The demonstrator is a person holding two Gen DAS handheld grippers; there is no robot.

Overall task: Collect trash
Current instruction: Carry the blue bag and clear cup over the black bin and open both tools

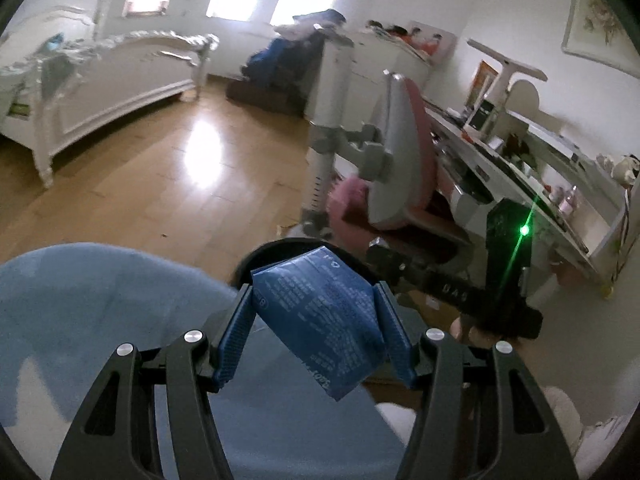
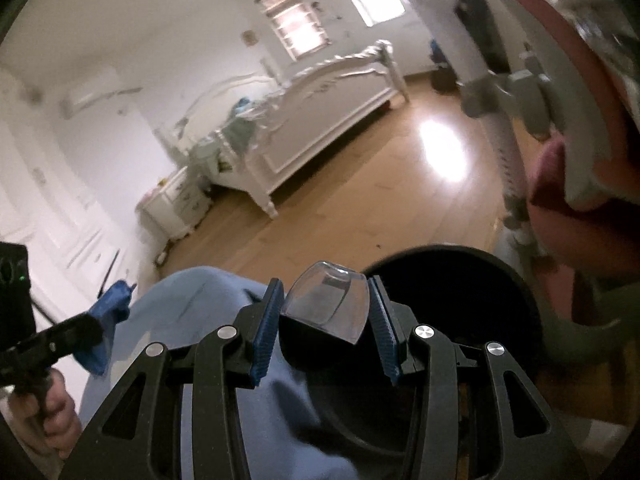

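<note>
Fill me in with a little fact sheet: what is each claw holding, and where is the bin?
Left claw: shut on a blue carton
Right claw: shut on a clear plastic cup
Bin: black bin, just beyond both claws, on the wooden floor
Trash dropped yet: no, both pieces are gripped
Room: bedroom with white bed and desk

Glossy wooden floor (image 1: 152, 184); crinkled blue printed foil packet (image 1: 324, 316); clear smooth plastic cup (image 2: 326, 304); ribbed blue fingers (image 2: 382, 328); matt black bin (image 2: 460, 280).
</note>
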